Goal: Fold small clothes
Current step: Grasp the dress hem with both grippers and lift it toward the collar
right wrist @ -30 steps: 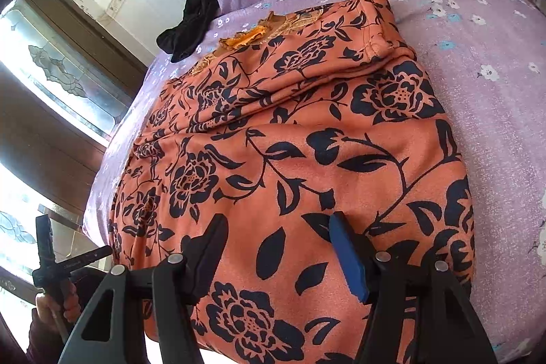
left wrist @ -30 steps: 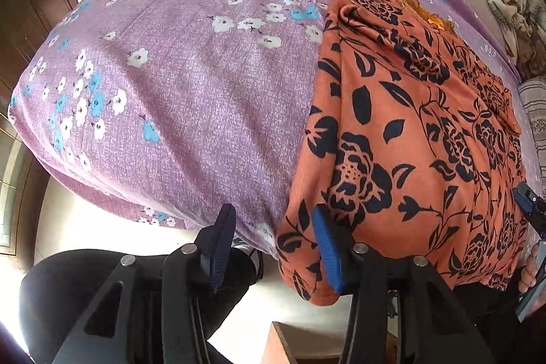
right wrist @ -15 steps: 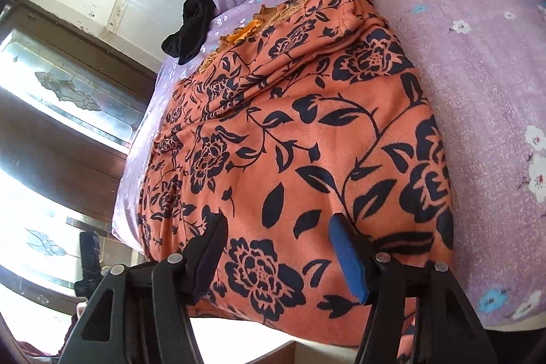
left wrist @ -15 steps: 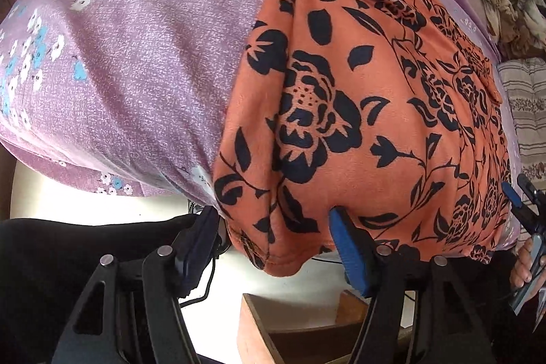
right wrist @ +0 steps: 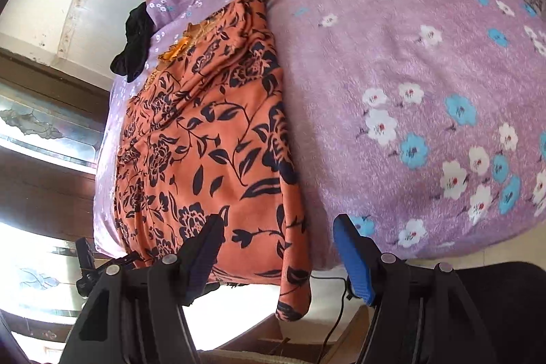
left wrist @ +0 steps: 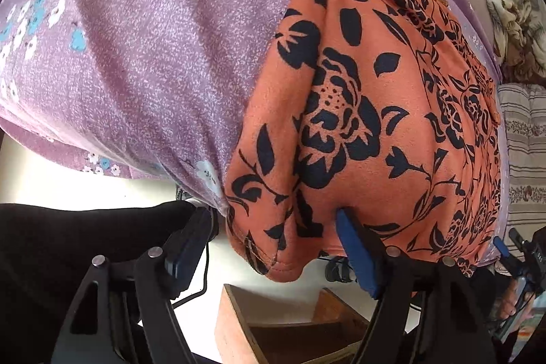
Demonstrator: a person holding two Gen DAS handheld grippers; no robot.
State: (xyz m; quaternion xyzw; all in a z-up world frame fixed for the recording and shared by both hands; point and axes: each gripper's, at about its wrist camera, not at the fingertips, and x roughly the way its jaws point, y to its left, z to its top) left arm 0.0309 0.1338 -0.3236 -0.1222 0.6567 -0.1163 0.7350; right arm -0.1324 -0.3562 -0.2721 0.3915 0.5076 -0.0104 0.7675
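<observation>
An orange garment with black flowers (left wrist: 358, 111) lies lengthwise on the purple flowered bedspread (left wrist: 153, 57), its hem hanging over the near edge of the bed. My left gripper (left wrist: 273, 227) points down at the hem's left corner. Its jaws are opening and the corner hangs between them, the blue pad brushing the cloth without a grip. In the right wrist view my right gripper (right wrist: 278, 227) straddles the other corner of the garment (right wrist: 211, 142), its jaws opening too, the pads apart from the cloth. Each gripper shows small at the edge of the other's view.
A black cloth (right wrist: 134, 46) lies at the bed's far end. A wooden box (left wrist: 290, 330) and a cable sit on the floor under the hem. A striped pillow (left wrist: 525, 142) and a crumpled beige cloth (left wrist: 518, 23) lie to the right. A black-clad leg (left wrist: 68, 244) is beside the left gripper.
The left gripper sank closer to the hem and its jaws spread around the left corner. The right gripper slid sideways along the hem to the right corner.
</observation>
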